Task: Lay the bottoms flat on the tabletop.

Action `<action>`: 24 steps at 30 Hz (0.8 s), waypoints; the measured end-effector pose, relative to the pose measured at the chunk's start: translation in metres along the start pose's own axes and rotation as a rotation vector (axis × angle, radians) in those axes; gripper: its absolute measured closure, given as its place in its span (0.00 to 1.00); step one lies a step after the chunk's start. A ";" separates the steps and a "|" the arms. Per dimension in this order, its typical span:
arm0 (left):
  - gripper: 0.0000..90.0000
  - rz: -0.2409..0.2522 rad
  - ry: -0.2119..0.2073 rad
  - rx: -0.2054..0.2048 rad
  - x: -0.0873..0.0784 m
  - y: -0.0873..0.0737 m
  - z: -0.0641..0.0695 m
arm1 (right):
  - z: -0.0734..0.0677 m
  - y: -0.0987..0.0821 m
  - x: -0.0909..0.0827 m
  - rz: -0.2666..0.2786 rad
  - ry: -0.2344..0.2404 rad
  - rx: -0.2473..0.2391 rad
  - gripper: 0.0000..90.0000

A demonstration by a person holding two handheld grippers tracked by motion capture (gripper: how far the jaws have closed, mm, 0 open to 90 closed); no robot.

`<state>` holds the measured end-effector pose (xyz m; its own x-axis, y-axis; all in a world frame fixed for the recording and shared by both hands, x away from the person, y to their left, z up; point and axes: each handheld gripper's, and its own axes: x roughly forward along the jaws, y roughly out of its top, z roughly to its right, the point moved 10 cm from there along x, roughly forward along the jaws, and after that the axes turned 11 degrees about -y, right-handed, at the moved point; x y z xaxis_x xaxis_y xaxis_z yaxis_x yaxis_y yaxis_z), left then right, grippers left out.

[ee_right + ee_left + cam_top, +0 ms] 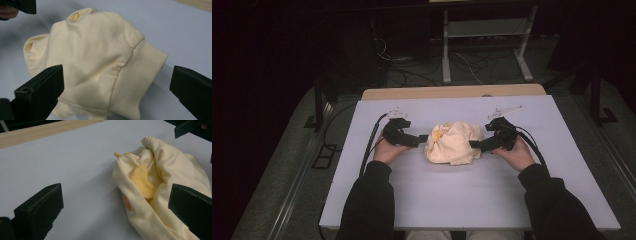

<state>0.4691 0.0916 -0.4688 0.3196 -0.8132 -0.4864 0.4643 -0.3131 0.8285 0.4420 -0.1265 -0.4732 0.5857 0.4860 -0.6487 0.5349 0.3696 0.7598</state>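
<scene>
- At mid-desk, left tongs (424, 139) point inward at the bundle's left side; jaws stand wide apart in the left gripper view, nothing between them but bare desk (462, 195) and the cloth's edge. One jaw overlaps the fabric in that view; contact cannot be told.
- Right tongs (473, 144) mirror them at the bundle's right side; jaws likewise spread wide, holding nothing. The ribbed band lies between them in the right gripper view.
- Cream garment (453, 142) sits crumpled in a mound near the desk's centre, slightly toward the far edge, directly between both tongs.
- Ribbed cuff or hem (136, 82) faces the right tongs; a deeper yellow patch (142, 181) and a small orange mark (126, 202) face the left.
- Handling judgement: soft knit, light, limp; will sag and unfold when lifted, not slippery, not fragile.
- Best hold, by my reckoning: the ribbed band for the right tongs, as it is thicker and firmer; a folded edge beside the yellow patch for the left.
- Wooden strip (452, 92) runs along the far edge.
</scene>
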 end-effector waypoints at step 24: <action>0.19 0.004 -0.129 -0.101 0.039 -0.018 0.001 | -0.012 -0.021 0.004 -0.049 0.122 0.053 0.75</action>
<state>0.4721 0.0651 -0.5019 0.2158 -0.8728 -0.4377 0.5457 -0.2639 0.7953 0.4258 -0.1227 -0.4917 0.4812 0.5627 -0.6722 0.5942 0.3543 0.7220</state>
